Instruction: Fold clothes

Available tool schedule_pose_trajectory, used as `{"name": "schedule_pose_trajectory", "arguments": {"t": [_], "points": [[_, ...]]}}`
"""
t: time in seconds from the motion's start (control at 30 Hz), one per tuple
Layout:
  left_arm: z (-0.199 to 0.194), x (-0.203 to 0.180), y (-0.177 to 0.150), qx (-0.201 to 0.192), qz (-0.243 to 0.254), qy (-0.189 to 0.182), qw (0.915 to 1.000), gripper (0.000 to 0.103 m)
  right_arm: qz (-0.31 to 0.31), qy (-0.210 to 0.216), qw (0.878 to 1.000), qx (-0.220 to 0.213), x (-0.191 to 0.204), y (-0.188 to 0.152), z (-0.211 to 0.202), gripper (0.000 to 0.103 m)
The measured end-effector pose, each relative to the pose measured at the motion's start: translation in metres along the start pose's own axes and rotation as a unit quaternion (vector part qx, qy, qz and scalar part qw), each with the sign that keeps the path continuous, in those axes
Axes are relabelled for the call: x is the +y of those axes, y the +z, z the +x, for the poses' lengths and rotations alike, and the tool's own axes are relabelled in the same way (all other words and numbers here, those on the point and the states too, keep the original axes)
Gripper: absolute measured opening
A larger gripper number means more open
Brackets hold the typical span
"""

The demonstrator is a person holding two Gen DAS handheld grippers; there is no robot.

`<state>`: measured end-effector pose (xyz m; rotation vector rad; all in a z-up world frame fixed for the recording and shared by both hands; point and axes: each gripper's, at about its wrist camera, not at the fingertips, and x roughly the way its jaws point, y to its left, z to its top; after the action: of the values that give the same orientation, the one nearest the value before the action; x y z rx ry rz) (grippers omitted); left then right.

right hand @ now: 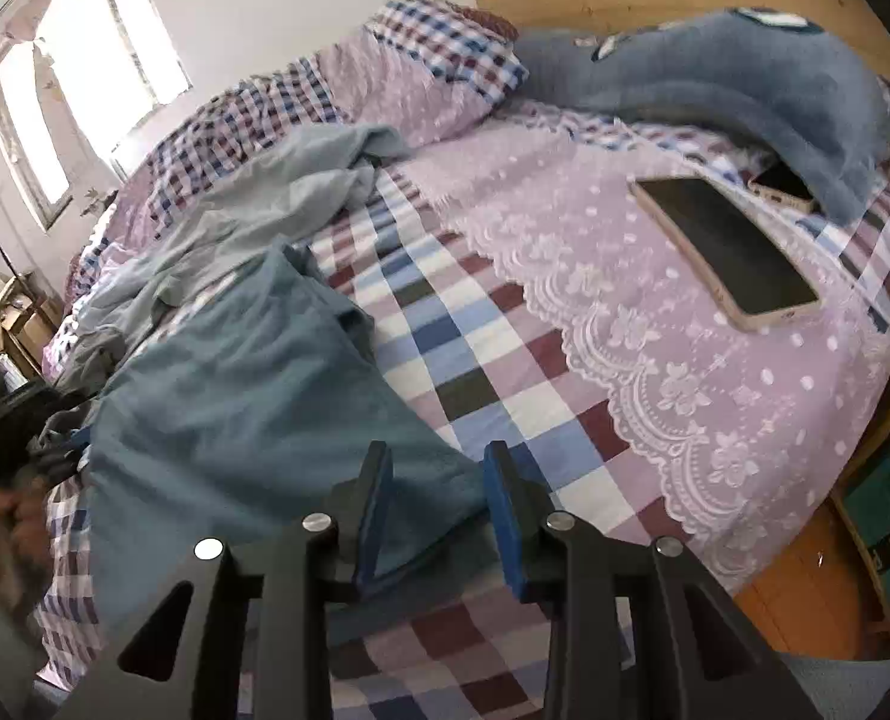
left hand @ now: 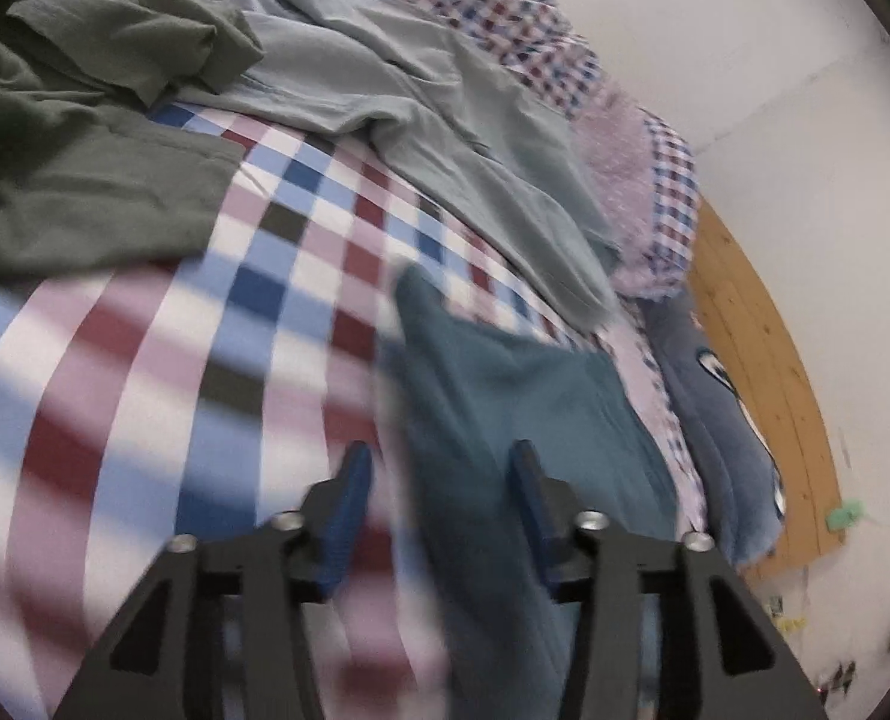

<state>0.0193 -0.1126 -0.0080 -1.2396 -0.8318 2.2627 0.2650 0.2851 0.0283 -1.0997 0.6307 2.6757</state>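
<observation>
- The teal cloth (right hand: 247,396) lay spread and a bit rumpled on the checked bed (right hand: 481,360), with one corner reaching toward the near edge.
- The right gripper (right hand: 439,516) was open, and that near corner of the cloth sat between its two blue pads, not yet pinched.
- The left gripper (left hand: 439,516) was open too, low over the other side of the same teal cloth (left hand: 523,408). That view was blurry.
- To do this step well, I think both grippers should pinch only the top layer, right at the edge, and lift together so the cloth stays flat.
- A pale green cloth (left hand: 397,90) and a dark green cloth (left hand: 85,138) lay bunched farther back on the bed.
- A phone (right hand: 724,249) lay on the lacy pink cover (right hand: 655,324) at the right, well apart from the cloth.
</observation>
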Motion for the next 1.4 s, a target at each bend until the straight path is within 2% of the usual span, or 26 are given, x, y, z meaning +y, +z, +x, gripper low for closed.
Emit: {"name": "schedule_pose_trajectory", "arguments": {"t": [0.13, 0.2, 0.27, 0.37, 0.43, 0.63, 0.73, 0.8, 0.83, 0.9, 1.0, 1.1, 1.17, 1.27, 1.33, 1.4], "points": [[-0.031, -0.015, -0.056, 0.024, 0.027, -0.015, 0.9992, 0.057, 0.023, 0.002, 1.0, 0.004, -0.003, 0.002, 0.004, 0.036], [-0.042, -0.022, -0.089, 0.042, 0.034, -0.018, 0.9984, 0.07, 0.031, 0.002, 1.0, 0.006, -0.003, 0.003, 0.005, 0.037], [-0.047, -0.029, -0.125, 0.075, 0.031, -0.019, 0.9965, 0.07, 0.033, -0.001, 0.999, 0.007, -0.003, 0.003, 0.005, 0.039], [-0.058, -0.049, -0.161, 0.069, 0.065, -0.004, 0.9955, 0.071, 0.037, -0.007, 0.999, 0.004, -0.005, 0.002, 0.003, 0.039], [-0.056, -0.054, -0.171, 0.094, 0.056, -0.014, 0.9939, 0.07, 0.044, -0.007, 0.999, 0.002, -0.008, 0.001, 0.003, 0.039], [-0.046, -0.049, -0.184, 0.126, 0.012, -0.031, 0.9915, 0.07, 0.053, 0.01, 0.999, 0.003, -0.01, 0.0, 0.005, 0.041], [-0.039, -0.046, -0.184, 0.137, -0.005, -0.039, 0.9898, 0.052, 0.038, 0.017, 0.999, -0.002, -0.005, 0.0, 0.004, 0.035], [-0.035, -0.043, -0.183, 0.144, -0.017, -0.043, 0.9885, 0.028, 0.023, 0.025, 0.999, -0.004, -0.001, -0.001, 0.001, 0.012], [-0.036, -0.039, -0.183, 0.147, -0.028, -0.043, 0.9879, 0.024, 0.014, 0.025, 1.0, -0.005, 0.002, -0.001, 0.0, 0.007], [-0.04, -0.035, -0.182, 0.145, -0.045, -0.059, 0.9867, 0.008, 0.005, 0.025, 1.0, -0.01, 0.006, -0.002, -0.005, 0.006], [-0.049, -0.032, -0.179, 0.137, -0.063, -0.086, 0.9848, 0.004, 0.022, 0.033, 0.999, -0.014, 0.003, -0.001, -0.025, 0.005], [-0.054, -0.031, -0.178, 0.134, -0.063, -0.074, 0.9862, 0.003, 0.04, 0.04, 0.998, -0.015, -0.003, 0.001, -0.044, 0.005], [-0.056, -0.031, -0.177, 0.132, -0.062, -0.066, 0.9871, 0.003, 0.037, 0.028, 0.999, -0.006, -0.006, 0.0, -0.041, 0.005], [-0.061, -0.03, -0.176, 0.129, -0.062, -0.054, 0.9883, 0.003, 0.053, 0.016, 0.998, 0.032, -0.015, -0.006, -0.019, 0.006], [-0.064, -0.03, -0.175, 0.127, -0.062, -0.046, 0.989, 0.004, 0.069, 0.008, 0.996, 0.052, -0.022, -0.009, -0.009, 0.013], [-0.067, -0.029, -0.175, 0.124, -0.061, -0.038, 0.9896, 0.006, 0.065, -0.019, 0.997, 0.038, -0.022, -0.005, -0.015, 0.023]]}}
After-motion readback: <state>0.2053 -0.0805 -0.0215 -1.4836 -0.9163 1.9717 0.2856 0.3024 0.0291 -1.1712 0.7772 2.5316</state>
